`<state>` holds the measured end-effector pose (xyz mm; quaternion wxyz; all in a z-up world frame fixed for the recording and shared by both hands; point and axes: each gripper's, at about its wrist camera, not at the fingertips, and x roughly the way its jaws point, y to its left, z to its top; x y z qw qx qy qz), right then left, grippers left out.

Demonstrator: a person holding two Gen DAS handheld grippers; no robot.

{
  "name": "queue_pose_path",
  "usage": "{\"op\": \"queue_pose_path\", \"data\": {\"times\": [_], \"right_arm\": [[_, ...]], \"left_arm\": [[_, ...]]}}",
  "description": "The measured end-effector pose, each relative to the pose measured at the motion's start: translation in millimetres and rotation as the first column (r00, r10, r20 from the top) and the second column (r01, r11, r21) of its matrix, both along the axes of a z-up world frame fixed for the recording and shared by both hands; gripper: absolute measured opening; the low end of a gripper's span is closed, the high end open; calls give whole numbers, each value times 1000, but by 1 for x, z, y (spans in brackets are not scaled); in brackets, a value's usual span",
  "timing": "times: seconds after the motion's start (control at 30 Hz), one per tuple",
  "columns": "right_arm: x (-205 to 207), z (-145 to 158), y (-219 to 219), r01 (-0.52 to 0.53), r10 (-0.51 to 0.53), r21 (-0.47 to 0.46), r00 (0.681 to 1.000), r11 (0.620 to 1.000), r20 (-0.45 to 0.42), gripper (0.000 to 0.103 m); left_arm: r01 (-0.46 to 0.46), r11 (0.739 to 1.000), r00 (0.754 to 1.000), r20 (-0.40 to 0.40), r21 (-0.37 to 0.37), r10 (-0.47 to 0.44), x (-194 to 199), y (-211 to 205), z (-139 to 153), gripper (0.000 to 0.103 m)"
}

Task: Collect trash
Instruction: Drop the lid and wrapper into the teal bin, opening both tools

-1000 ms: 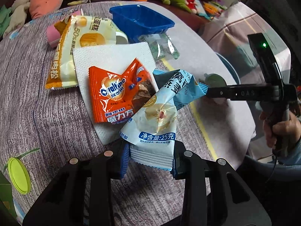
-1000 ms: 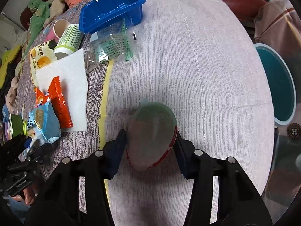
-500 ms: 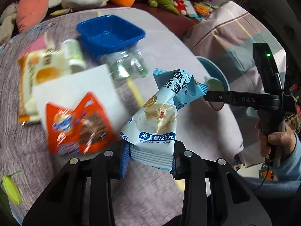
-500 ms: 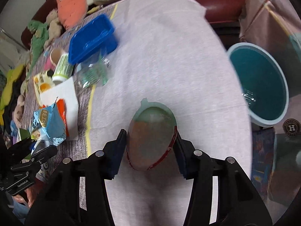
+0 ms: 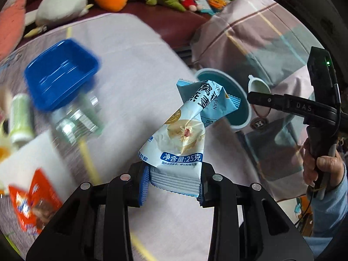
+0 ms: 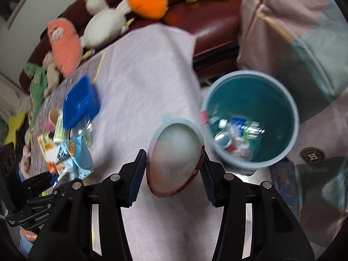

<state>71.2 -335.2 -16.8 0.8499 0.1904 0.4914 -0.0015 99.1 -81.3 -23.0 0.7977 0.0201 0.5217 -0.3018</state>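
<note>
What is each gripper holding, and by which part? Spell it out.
The left gripper clamps the light blue snack wrapper by its crimped bottom edge. The right gripper grips the round plastic lid across its opposite rims.

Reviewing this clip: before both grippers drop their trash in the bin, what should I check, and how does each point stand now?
1. Left gripper clamped on blue snack wrapper: ok.
2. Right gripper clamped on plastic lid: ok.
3. Teal bin open, with room: ok.
4. Lid over the bin mouth: not ok, beside the rim.
5. Wrapper over the bin: cannot tell.
6. Grippers apart from each other: ok.
</note>
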Motion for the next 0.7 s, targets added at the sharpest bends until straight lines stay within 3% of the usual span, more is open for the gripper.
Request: {"op": "queue_pose_path", "data": {"times": [0.37,0.7], "right_arm": [[-9,8,-105,153,-154,22,988,988,31,47],[-11,-8,-148,196,-196,44,981,980,3,47]], "left_arm": [[103,994,994,-27,36,-102,34,-110,-6,35],[175,982,984,-61,77,-170,47,-181,-26,35]]}}
